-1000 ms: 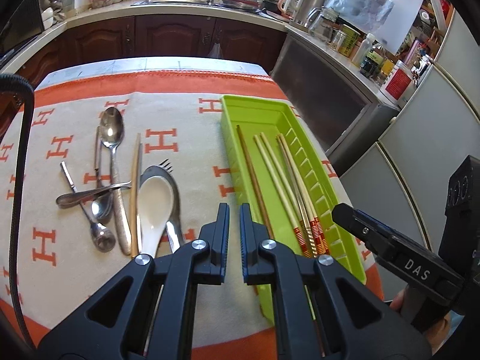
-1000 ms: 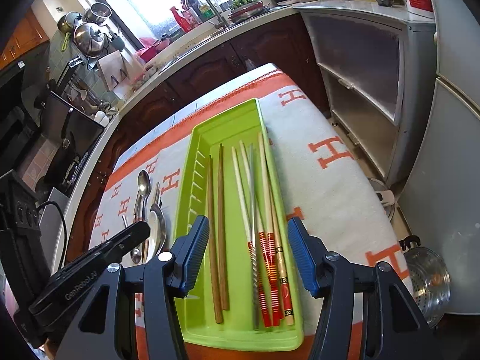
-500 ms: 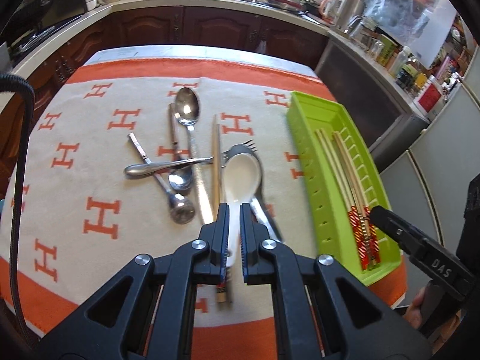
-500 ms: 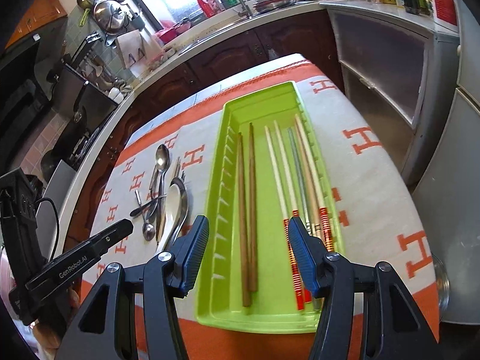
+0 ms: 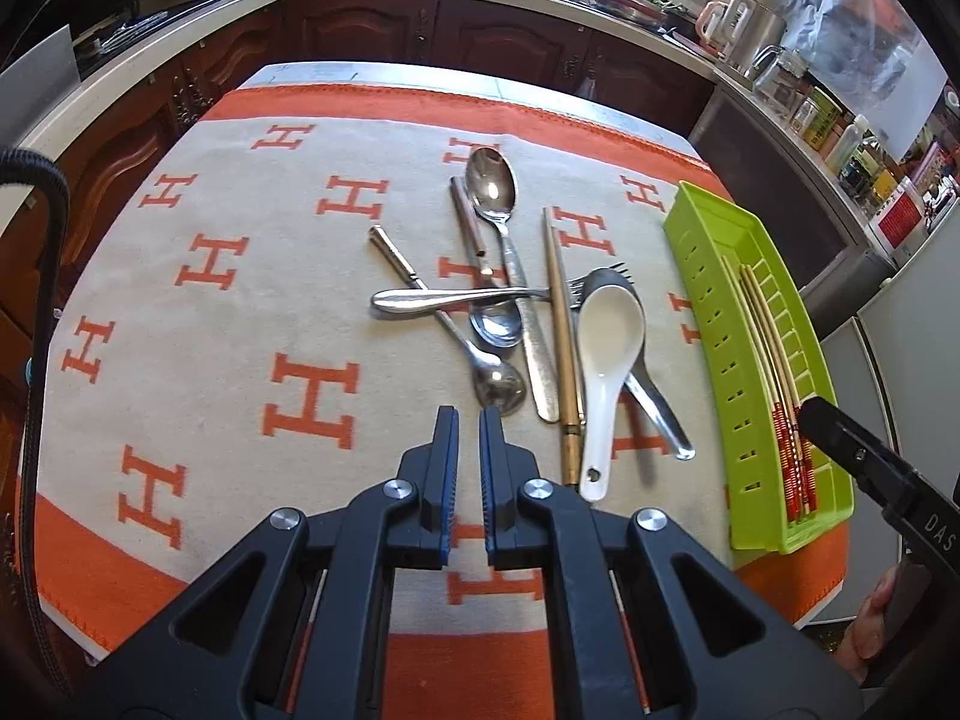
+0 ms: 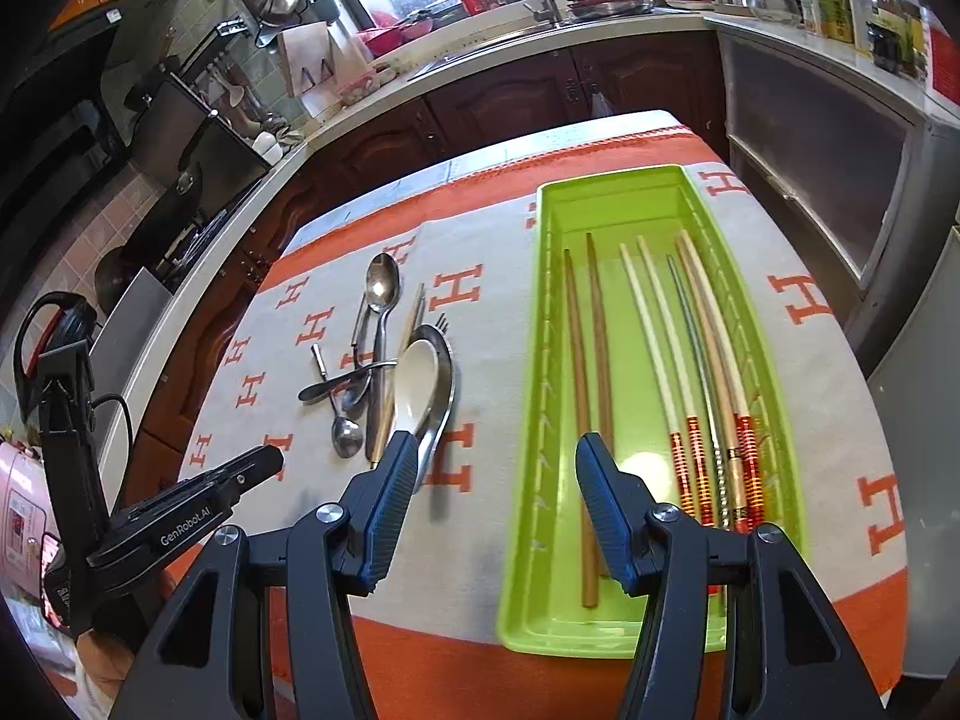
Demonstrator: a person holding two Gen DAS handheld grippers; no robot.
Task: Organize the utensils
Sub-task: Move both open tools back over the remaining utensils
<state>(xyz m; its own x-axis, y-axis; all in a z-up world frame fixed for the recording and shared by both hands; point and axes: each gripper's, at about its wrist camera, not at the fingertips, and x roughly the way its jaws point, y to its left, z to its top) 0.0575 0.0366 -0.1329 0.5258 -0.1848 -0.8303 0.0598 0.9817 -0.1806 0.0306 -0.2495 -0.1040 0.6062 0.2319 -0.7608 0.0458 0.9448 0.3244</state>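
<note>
Sorting step under way: left tool [image 5: 469, 420] pressed together, empty, above jumbled metal spoons, fork and white ceramic spoon [image 5: 607, 348] on the H-patterned cloth counter [image 5: 240, 330]. Right tool [image 6: 495, 450] spread, empty, at the long green plastic tray [image 6: 534, 360] holding chopsticks [image 6: 660, 360]. Next: left tool likely must open before pinching one utensil.

Fork [image 5: 606, 282] mostly hidden under white spoon [image 5: 606, 348]; chopstick ends [image 6: 714, 516] covered by right gripper [image 6: 495, 468]

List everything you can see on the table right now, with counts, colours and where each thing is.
tray: one, lime green, right side of cloth
chopsticks in tray: about seven, brown, cream and red-banded
loose chopstick: one, tan, in utensil pile
metal spoons: about four, silver, piled mid-cloth
fork: one, silver, under soup spoon
soup spoon: one, white
cloth: one, beige and orange
left gripper: black, shut, empty
right gripper: black, open, empty
</note>
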